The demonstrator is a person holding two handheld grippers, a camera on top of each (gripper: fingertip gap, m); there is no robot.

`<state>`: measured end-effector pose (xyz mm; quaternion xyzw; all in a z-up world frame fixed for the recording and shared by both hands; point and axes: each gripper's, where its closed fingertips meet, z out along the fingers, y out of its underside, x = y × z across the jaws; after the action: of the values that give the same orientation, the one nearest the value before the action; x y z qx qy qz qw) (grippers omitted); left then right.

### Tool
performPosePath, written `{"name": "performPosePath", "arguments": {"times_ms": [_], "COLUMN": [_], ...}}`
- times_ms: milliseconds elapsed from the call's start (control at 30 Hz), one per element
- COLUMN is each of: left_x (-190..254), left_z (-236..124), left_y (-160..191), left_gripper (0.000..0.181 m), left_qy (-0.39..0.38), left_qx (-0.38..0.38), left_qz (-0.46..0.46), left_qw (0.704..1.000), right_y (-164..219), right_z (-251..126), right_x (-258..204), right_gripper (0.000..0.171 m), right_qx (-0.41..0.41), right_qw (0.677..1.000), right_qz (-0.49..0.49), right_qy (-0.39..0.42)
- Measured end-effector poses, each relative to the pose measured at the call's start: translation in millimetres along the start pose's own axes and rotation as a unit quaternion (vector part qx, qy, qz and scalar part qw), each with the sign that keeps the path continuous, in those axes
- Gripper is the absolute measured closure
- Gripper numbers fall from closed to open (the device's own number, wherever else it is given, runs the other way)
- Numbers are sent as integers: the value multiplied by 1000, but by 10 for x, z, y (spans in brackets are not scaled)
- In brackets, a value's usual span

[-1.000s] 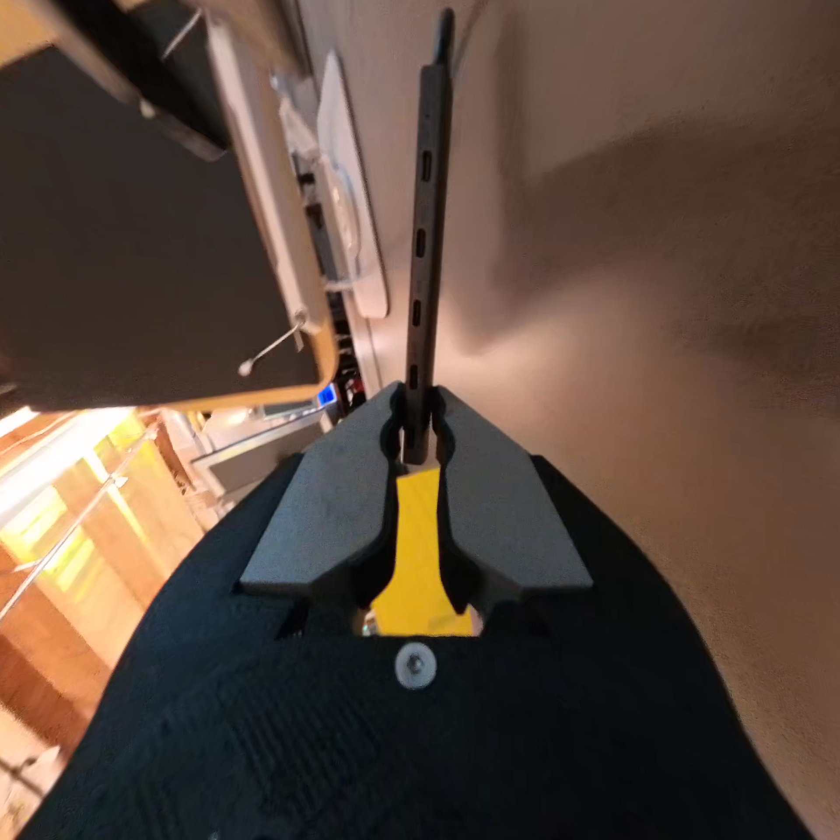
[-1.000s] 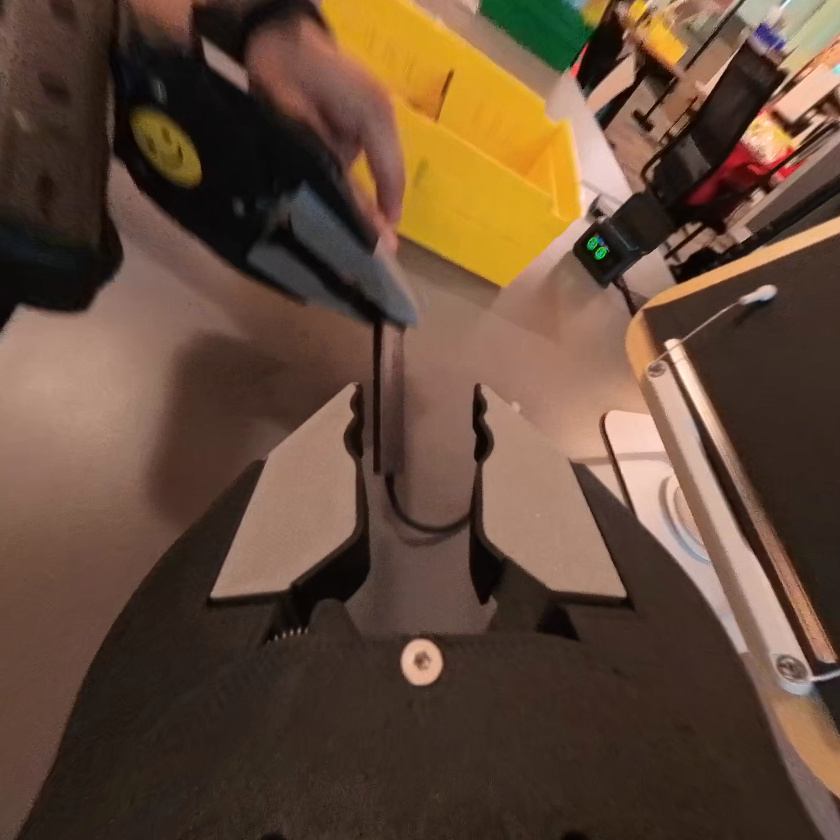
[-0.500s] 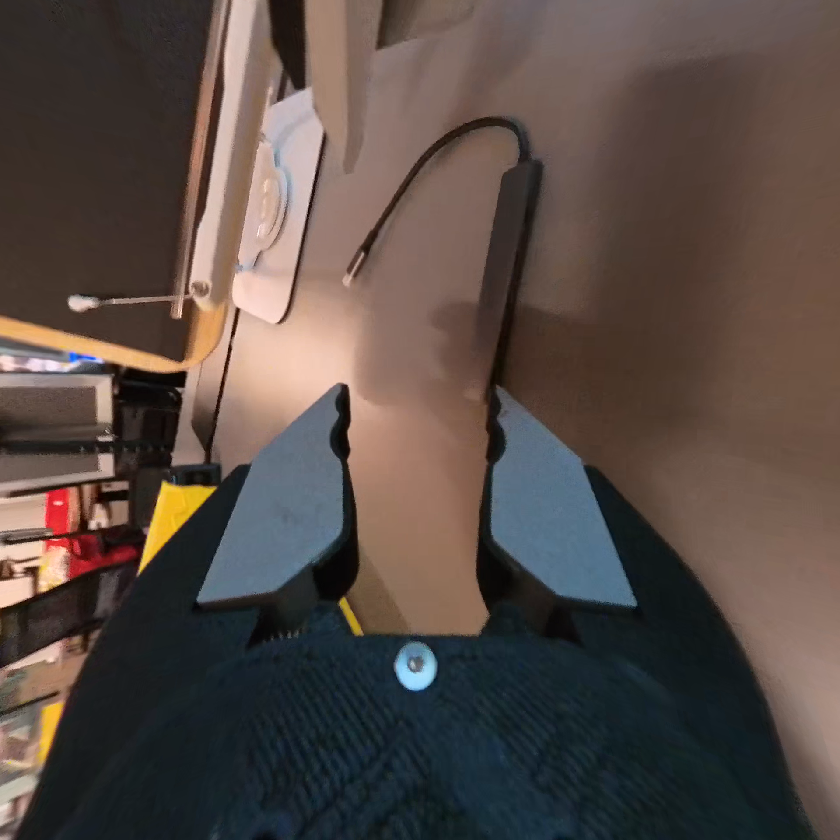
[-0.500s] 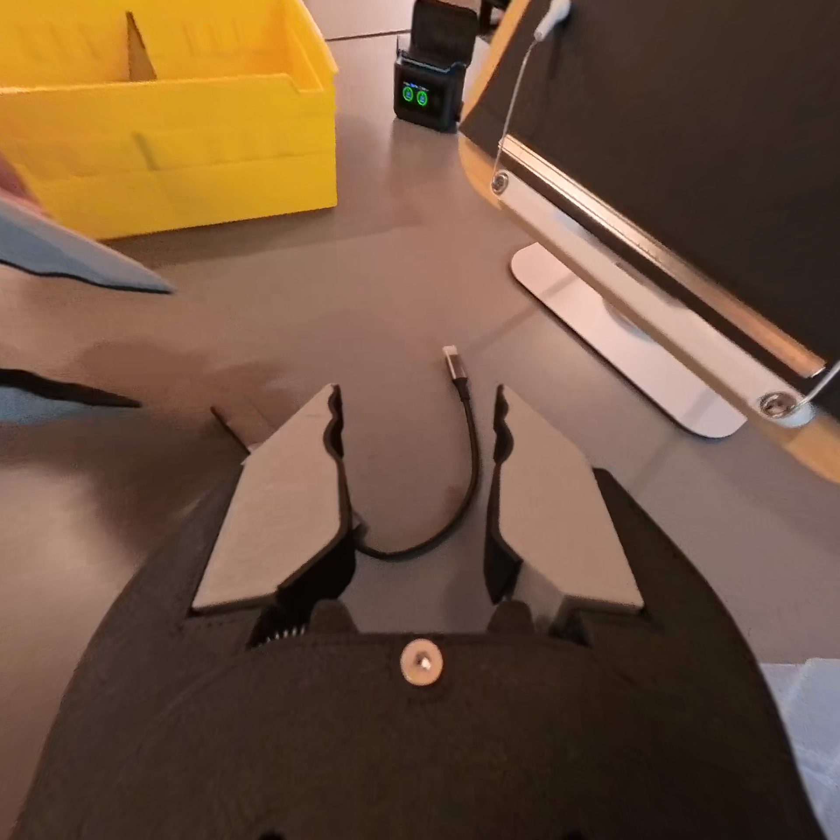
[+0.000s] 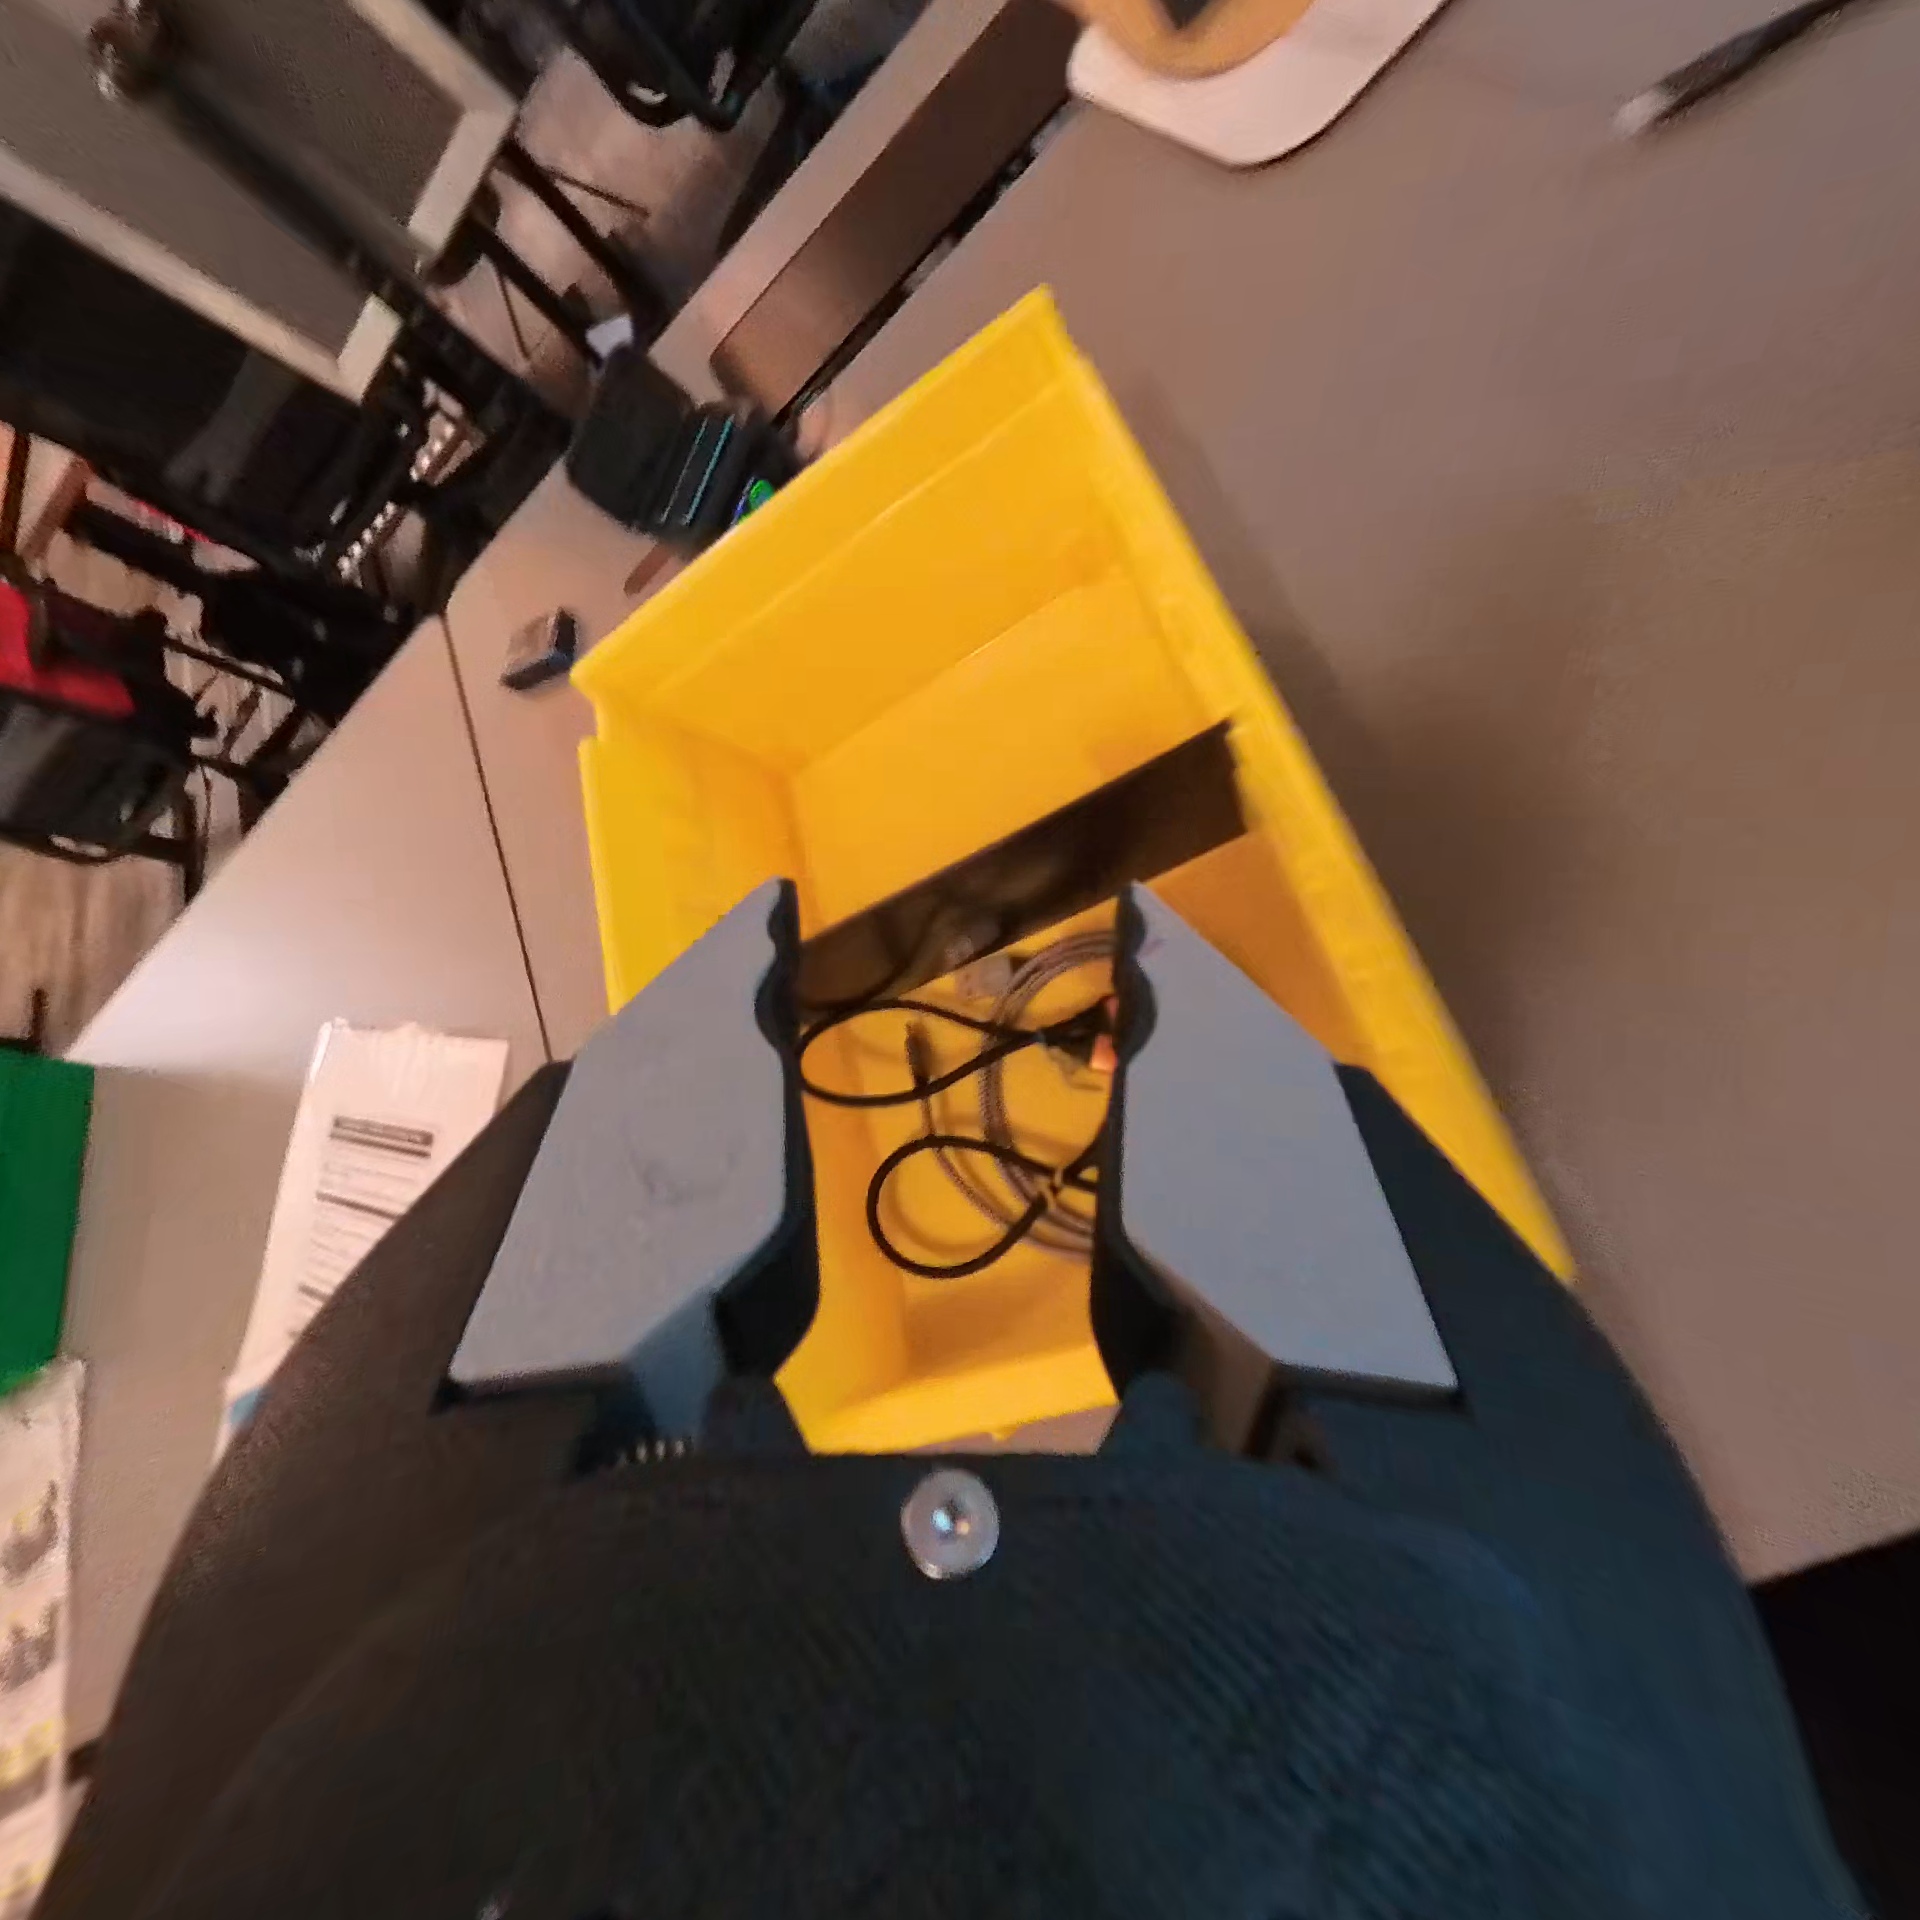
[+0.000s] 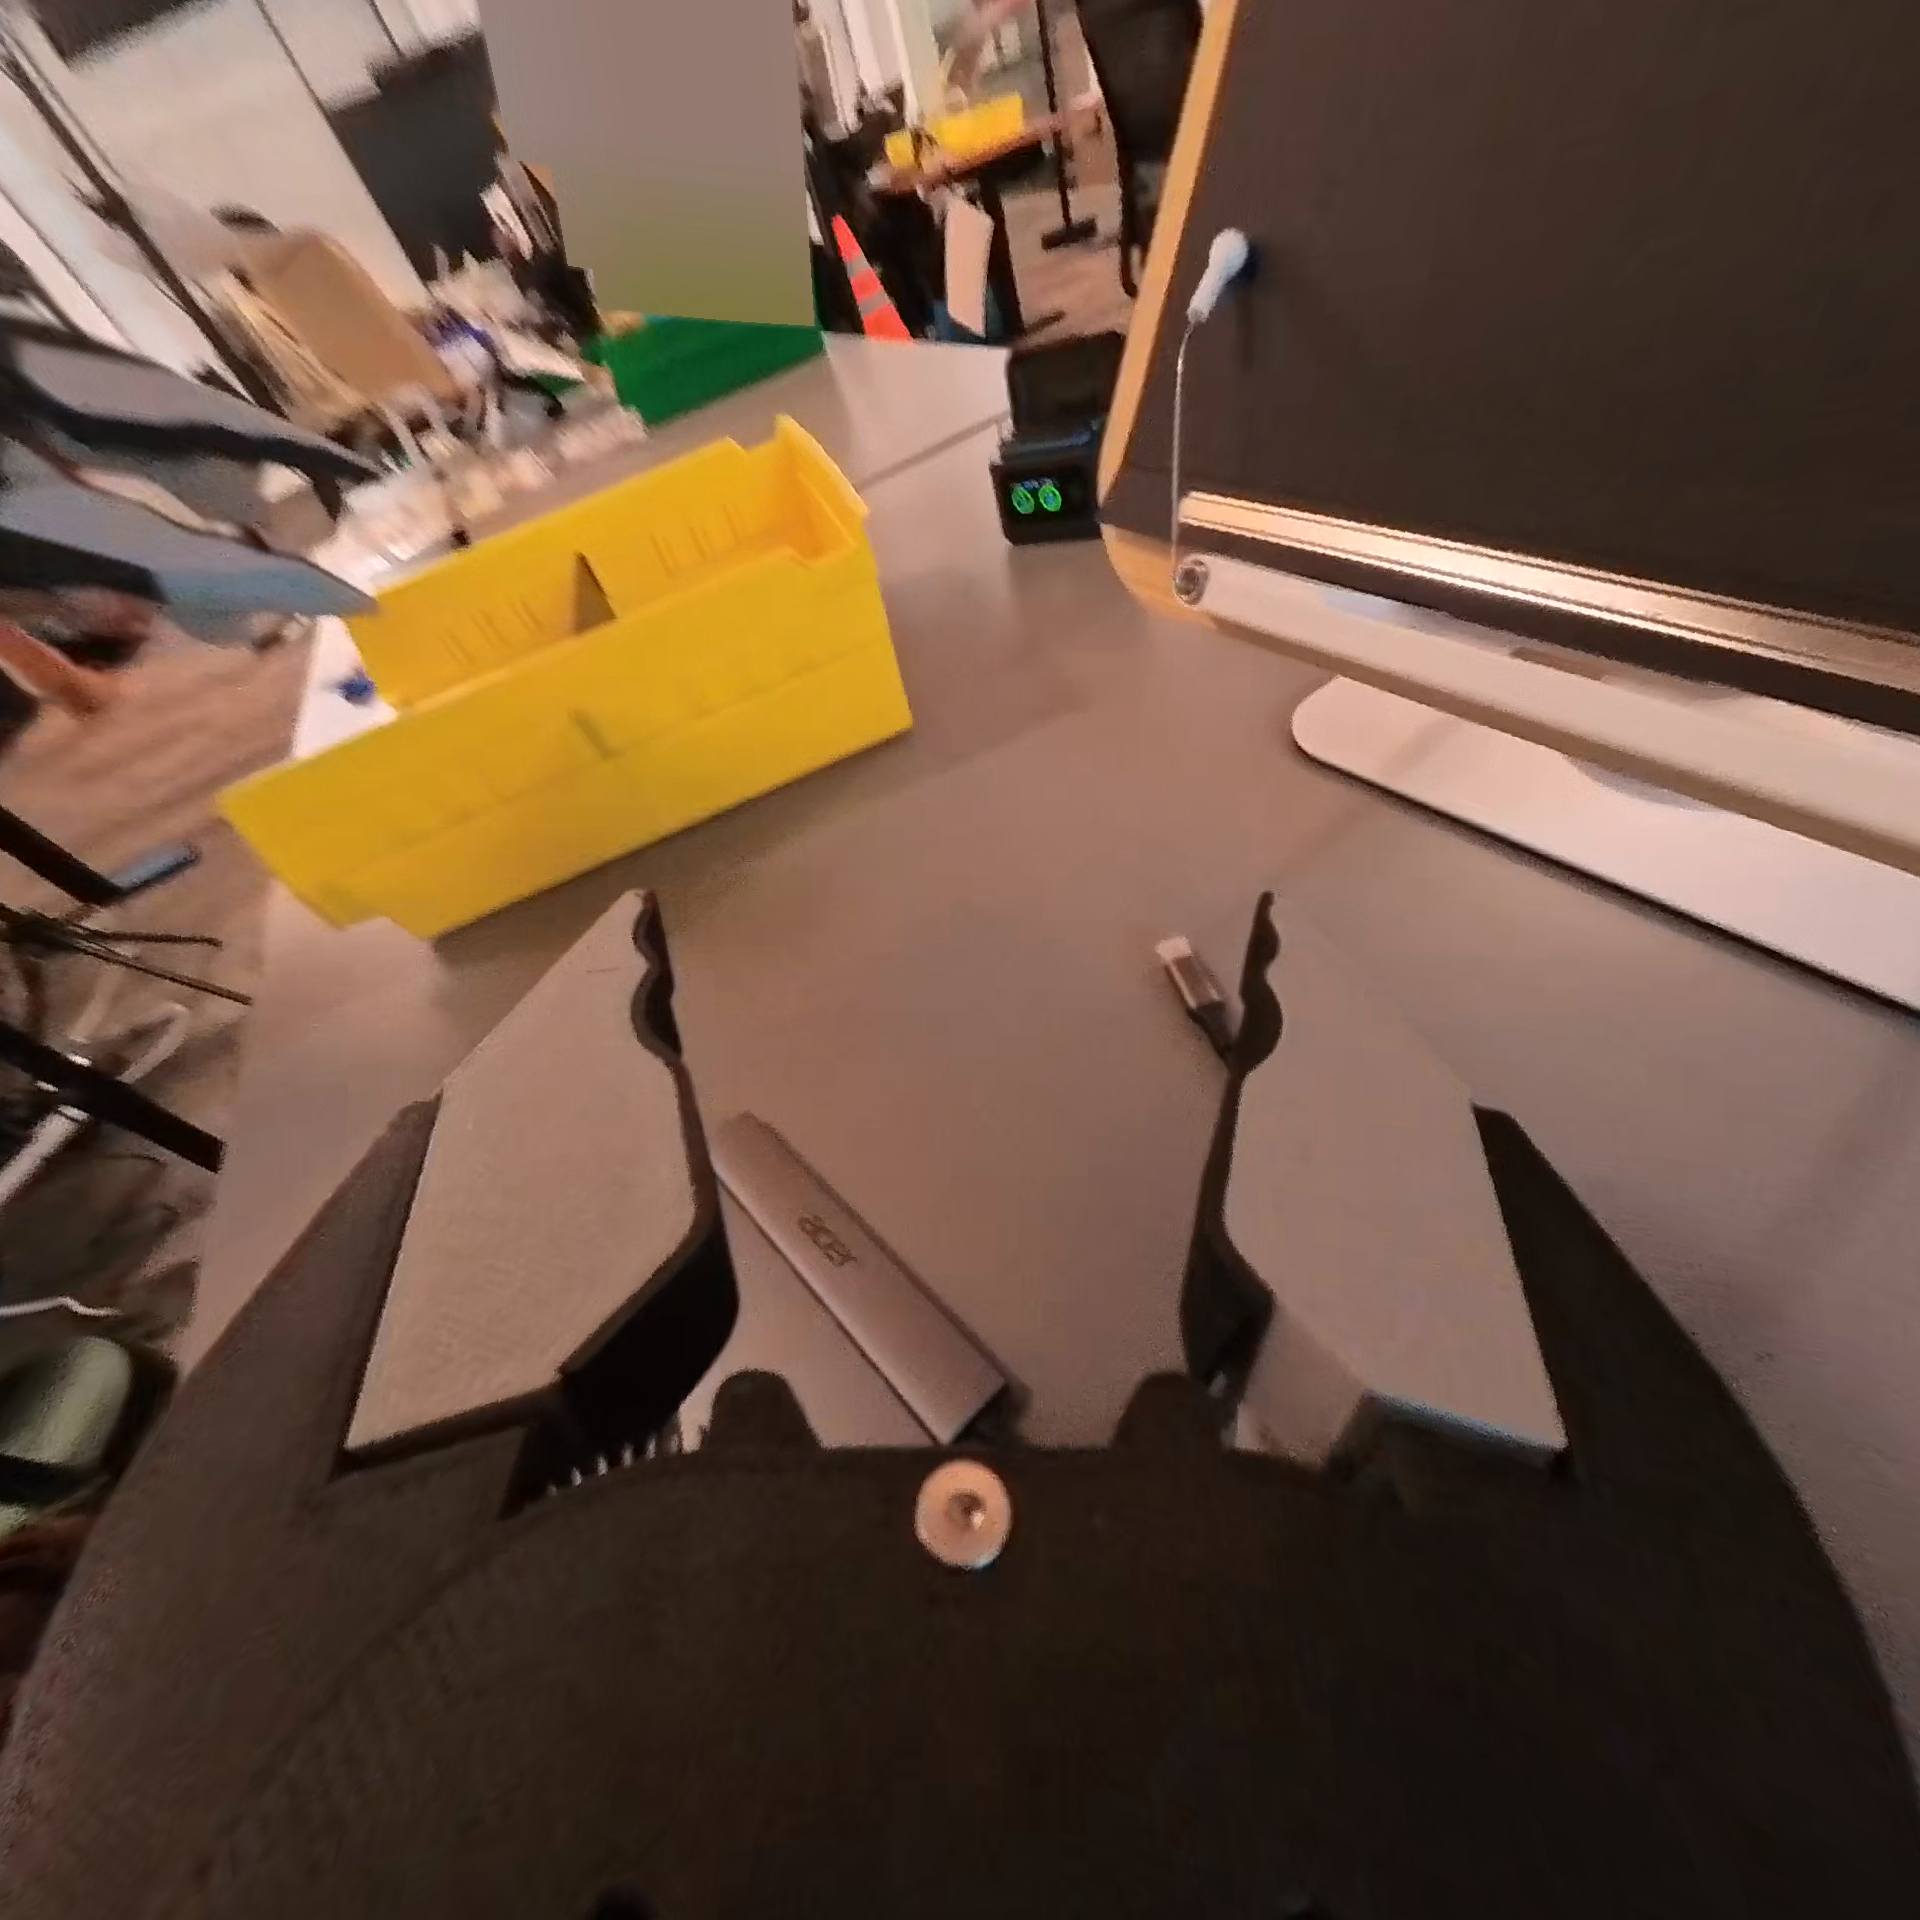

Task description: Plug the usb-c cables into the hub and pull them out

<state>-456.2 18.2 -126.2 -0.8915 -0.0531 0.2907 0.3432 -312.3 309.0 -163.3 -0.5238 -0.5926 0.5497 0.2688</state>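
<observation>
Hovering left gripper [image 5: 954,961] fingers wide, empty above yellow bin [image 5: 1351,935] cables [image 5: 966,1164], right gripper [image 6: 954,961] wide, empty over hub [image 6: 852,1268]

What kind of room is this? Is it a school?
More likely an office or workshop: a grey desk holding a silver-footed monitor, a yellow plastic bin of tangled cables, and more desks and chairs behind.

Warm dim indoor light, motion blur throughout, wide-angle bending at the edges.
</observation>
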Motion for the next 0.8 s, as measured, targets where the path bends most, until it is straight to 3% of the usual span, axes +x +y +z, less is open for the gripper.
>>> {"name": "performPosePath", "arguments": {"times_ms": [100, 200, 400, 467, 633, 800], "left_x": [-126, -73, 98, 91, 160, 32], "left_z": [139, 398, 838, 950, 929, 739], "left_y": [267, 591, 993, 1109, 1099, 924], "left_gripper": [123, 123, 129, 133, 162, 179], "left_qy": [14, 57, 192, 198, 231, 159], "left_qx": [6, -22, -78, -105, -151, -152], "left_qz": [-16, 54, 162, 219, 247, 248], "left_qw": [1000, 997, 965, 950, 929, 943], "right_y": [-50, -84, -140, -153, -127, -206], "right_z": [3, 5, -39, -44, -9, -17], "right_x": [-107, -183, -86, -86, -98, -313], "right_gripper": [59, 64, 69, 70, 70, 75], "right_qx": [35, 48, 73, 77, 72, 86], "right_qw": [996, 990, 996, 996, 997, 995], "right_qz": [52, 84, 27, 20, 6, -2], "right_qy": [-59, -101, -50, -48, -39, -58]}}
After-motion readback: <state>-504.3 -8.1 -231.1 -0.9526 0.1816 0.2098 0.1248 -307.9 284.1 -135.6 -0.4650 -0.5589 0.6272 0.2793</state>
